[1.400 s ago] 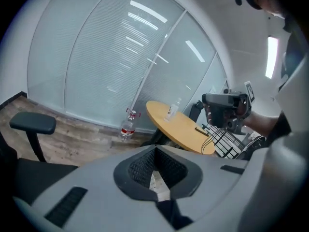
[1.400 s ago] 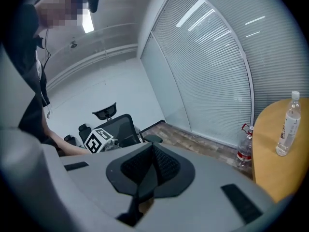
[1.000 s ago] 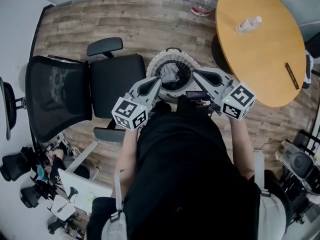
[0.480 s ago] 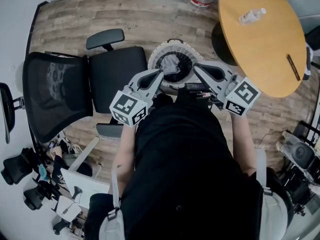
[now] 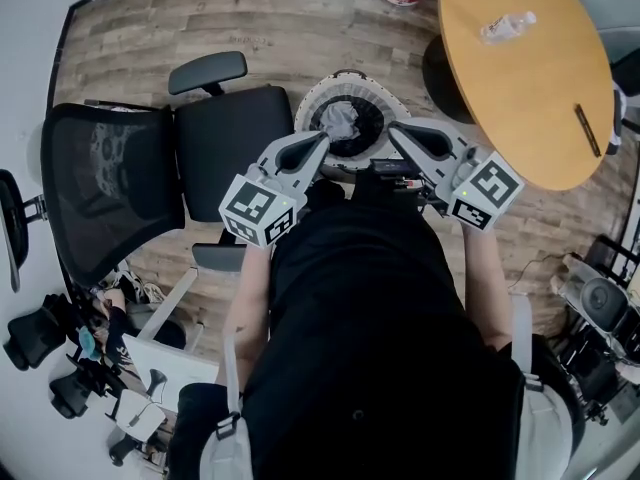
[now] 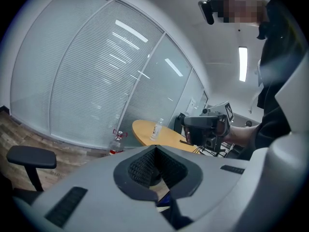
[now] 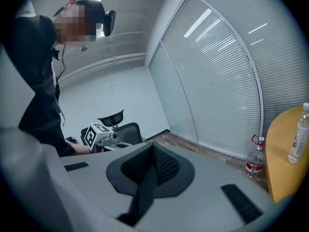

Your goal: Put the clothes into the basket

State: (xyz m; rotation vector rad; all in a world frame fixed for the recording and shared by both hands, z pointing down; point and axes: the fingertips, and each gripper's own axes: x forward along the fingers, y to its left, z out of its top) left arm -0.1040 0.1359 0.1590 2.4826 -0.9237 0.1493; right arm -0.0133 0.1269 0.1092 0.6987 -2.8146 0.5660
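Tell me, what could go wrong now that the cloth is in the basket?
1. The left gripper and right gripper are both shut and empty, right by the near rim of the basket. A careless swing might tip it and spill the grey cloth.
2. The office chair and round table crowd the basket, so a gripper could bump them while pulling away.

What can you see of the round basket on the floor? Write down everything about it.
The basket is round, with a white ribbed rim that looks like plastic and a dark inside. It stands upright on the wooden floor, between the black chair and the yellow round table. A crumpled grey cloth lies inside it. Its near edge is hidden behind the tips of the left tool and right tool; whether they touch it cannot be told.
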